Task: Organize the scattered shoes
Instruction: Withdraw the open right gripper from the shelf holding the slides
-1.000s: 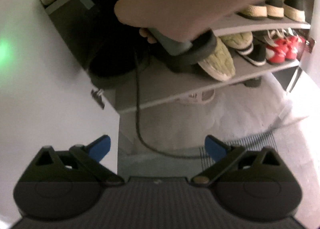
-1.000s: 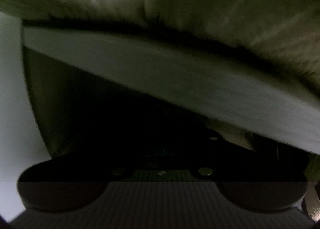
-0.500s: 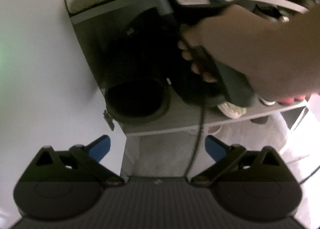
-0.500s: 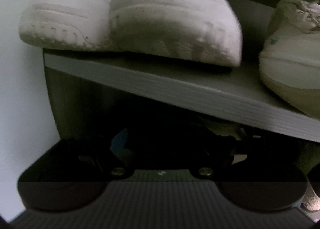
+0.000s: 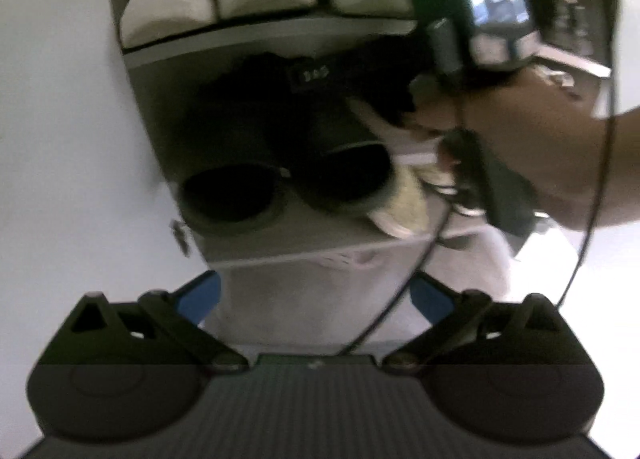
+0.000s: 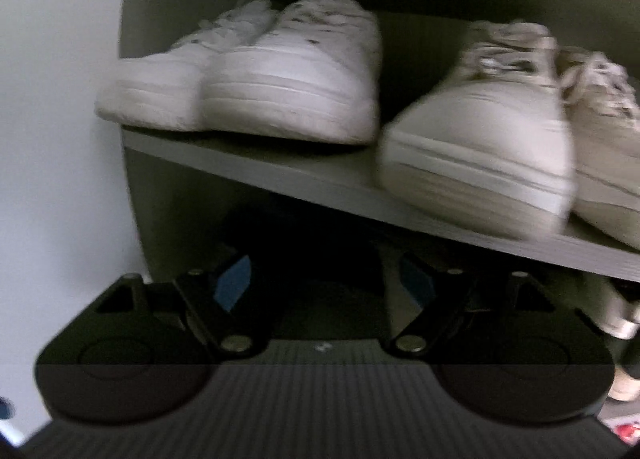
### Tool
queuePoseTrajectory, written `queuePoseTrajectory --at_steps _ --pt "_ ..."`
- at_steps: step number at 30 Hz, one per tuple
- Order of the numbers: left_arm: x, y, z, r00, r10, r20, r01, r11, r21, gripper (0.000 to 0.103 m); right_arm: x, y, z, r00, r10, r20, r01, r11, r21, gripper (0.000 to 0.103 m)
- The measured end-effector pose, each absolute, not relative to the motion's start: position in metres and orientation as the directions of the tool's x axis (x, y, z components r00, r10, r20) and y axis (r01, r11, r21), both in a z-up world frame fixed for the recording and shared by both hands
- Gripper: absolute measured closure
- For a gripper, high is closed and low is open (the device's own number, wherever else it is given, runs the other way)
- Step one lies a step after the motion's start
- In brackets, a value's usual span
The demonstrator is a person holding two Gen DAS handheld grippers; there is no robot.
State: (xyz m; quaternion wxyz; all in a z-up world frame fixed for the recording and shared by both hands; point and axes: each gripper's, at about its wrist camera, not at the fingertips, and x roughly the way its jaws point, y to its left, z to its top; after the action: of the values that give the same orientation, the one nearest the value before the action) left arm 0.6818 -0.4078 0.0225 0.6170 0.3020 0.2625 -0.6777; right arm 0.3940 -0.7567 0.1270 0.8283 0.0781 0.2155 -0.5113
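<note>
White wall panels flank a grey shoe cabinet (image 5: 160, 99), and its shelves are seen from both wrist views. On the upper shelf (image 6: 280, 175) a pair of white sneakers (image 6: 248, 79) is set at the left end, toes at the front edge, with a cream pair (image 6: 500, 131) just beside it toward the right. On the shelf below (image 5: 304, 235), two dark slippers (image 5: 280, 163) are lined up side by side at the left end, their openings turned to the front edge; a pale woven shoe (image 5: 404, 203) is tucked against the right one. Farther right — partly hidden — a person's hand (image 5: 532, 139) is wrapped round the handle of the right hand-held gripper (image 6: 324, 279), whose blue-padded jaws are spread apart with nothing pinched between them, only the dark slippers lying beyond. The left hand-held gripper (image 5: 316, 295) is held back from the cabinet, its jaws wide and empty — a black cable (image 5: 404, 295) is draped across its view.
</note>
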Motion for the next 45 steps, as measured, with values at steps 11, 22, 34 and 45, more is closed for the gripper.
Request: queuePoseTrajectory --at_steps 11,22,34,45 --pt "0.695 -0.452 0.036 0.000 -0.712 -0.702 0.998 -0.042 0.043 0.000 0.352 -0.648 0.090 0.186 -0.792 -0.581 0.911 0.361 -0.200 0.019" --pt "0.695 -0.600 -0.059 0.135 -0.665 -0.735 0.991 0.095 0.096 0.009 0.421 -0.559 0.050 0.067 -0.723 -0.687 0.951 0.253 -0.175 0.019" --pt "0.695 -0.662 -0.059 0.160 -0.694 -0.702 0.987 0.099 0.127 0.033 0.390 -0.482 0.037 0.069 -0.692 -0.719 0.975 0.198 -0.098 0.019" --pt "0.683 -0.642 -0.058 0.185 -0.644 -0.743 0.980 0.069 0.184 0.016 0.426 -0.470 0.011 0.053 -0.700 -0.712 0.982 0.164 -0.089 0.019"
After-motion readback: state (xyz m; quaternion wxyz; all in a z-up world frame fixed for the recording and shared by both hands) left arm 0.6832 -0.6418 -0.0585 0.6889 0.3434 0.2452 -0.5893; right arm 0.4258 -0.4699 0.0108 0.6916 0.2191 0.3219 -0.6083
